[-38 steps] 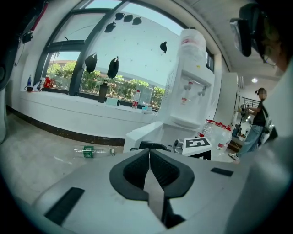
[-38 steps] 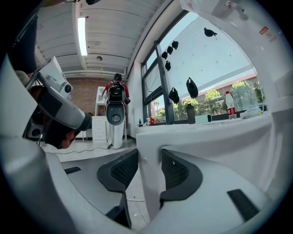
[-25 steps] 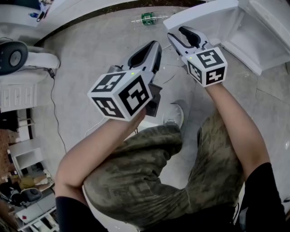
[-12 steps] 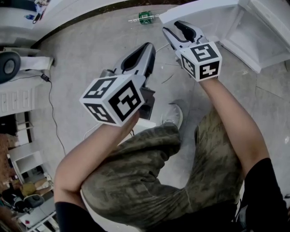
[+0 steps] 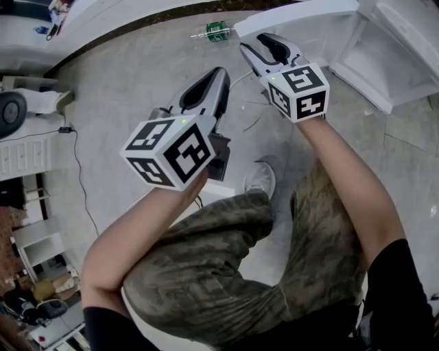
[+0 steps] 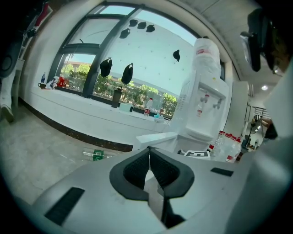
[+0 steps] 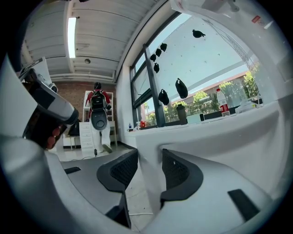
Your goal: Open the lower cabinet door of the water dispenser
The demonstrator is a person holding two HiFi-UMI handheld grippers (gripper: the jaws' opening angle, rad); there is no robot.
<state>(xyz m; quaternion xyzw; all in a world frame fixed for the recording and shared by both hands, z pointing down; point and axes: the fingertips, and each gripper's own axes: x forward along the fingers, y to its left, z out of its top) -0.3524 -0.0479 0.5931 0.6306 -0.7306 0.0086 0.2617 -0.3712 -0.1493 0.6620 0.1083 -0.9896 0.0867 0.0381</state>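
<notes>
The white water dispenser with a bottle on top stands ahead in the left gripper view. Its lower cabinet door is swung out, and the open white cabinet shows at the top right of the head view. My right gripper has the door's free edge between its jaws, with both dark pads against it. My left gripper hovers to the left of the right one, shut and holding nothing. In its own view the left gripper has its pads together.
A clear bottle with a green label lies on the stone floor beyond the door. A black cable runs along the floor at the left beside white furniture. The person's shoe is below the grippers.
The right gripper and the door edge have shifted a little to the left in the head view. The left gripper has barely moved.
</notes>
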